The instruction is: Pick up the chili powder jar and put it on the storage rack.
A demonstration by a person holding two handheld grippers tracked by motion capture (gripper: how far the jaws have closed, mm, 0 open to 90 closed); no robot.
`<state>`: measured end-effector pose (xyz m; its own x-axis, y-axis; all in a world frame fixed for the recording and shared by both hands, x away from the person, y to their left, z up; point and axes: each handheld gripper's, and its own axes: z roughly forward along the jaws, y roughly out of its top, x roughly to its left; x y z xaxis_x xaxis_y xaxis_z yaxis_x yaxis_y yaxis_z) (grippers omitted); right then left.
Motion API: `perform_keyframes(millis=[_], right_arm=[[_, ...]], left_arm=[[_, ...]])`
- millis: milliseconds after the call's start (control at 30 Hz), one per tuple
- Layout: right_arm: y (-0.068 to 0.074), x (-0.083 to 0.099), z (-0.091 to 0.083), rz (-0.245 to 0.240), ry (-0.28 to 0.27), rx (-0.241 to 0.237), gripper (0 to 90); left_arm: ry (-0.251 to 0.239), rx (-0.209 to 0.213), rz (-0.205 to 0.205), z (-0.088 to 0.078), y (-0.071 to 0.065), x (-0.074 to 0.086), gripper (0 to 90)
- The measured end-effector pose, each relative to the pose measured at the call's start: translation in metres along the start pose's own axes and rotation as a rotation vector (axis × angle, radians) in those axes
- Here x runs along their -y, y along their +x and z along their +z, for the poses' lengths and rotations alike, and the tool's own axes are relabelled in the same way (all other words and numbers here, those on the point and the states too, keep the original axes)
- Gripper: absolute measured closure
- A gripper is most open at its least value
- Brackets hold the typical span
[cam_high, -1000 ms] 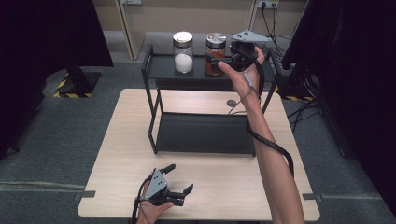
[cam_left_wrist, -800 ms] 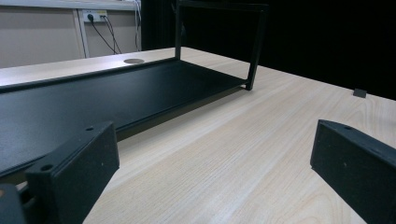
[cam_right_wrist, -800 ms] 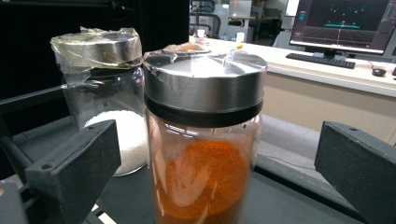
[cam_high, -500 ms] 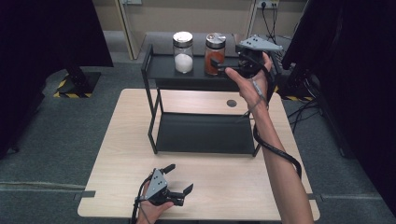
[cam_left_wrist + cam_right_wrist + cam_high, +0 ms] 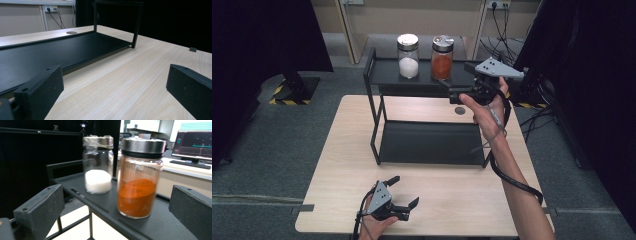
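Orange powder is filling roughly the lower half of the clear glass jar with the brushed metal lid [image 5: 140, 180], and that jar is standing upright on the top tier of the black metal two-tier rack [image 5: 384, 70], just beside a matching clear glass jar holding white granules [image 5: 408, 56]. We are holding the right gripper [image 5: 452, 92] level with that top tier, aimed at the orange jar [image 5: 442, 57]. Its jaws are standing wide apart with nothing between them; in the right gripper view they are framing the jar from either side without touching it. We are judging the work to be at its approach stage: both jars are sitting untouched on the shelf, no grasp is made, and closing on the jar, lifting it and setting it elsewhere are all outstanding.

We are resting the left gripper [image 5: 404, 192] near the front edge of the pale wooden table [image 5: 342, 150], well apart from the rack. Its jaws are likewise spread wide and empty, pointing across bare tabletop towards the rack's black lower tray [image 5: 50, 52], which is carrying nothing.
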<state>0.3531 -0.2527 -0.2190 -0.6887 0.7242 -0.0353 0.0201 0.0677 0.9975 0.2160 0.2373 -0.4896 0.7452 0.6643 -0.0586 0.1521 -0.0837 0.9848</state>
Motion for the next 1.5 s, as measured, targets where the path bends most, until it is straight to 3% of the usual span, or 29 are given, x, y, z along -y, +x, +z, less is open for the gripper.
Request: perform_keyframes(millis=[400,767,1033,1167,1500], right_arm=[[0.012,0.027,-0.023,-0.030,-0.022,-0.056,0.4],[0.014,0.059,-0.039,0.002,-0.017,-0.099,0.4],[0.021,0.086,-0.053,0.018,-0.019,-0.104,0.4],[0.024,0.095,-0.059,0.002,-0.009,-0.094,0.4],[0.028,0.118,-0.069,0.028,0.005,-0.125,0.4]], left_arm=[[0.002,-0.002,0.001,0.000,0.000,0.000,0.5],[0.004,-0.004,0.001,0.000,0.000,0.000,0.5],[0.004,-0.005,0.001,0.000,-0.001,0.000,0.5],[0.004,-0.007,0.001,0.000,-0.001,0.000,0.5],[0.005,-0.009,0.005,0.000,-0.001,0.000,0.5]])
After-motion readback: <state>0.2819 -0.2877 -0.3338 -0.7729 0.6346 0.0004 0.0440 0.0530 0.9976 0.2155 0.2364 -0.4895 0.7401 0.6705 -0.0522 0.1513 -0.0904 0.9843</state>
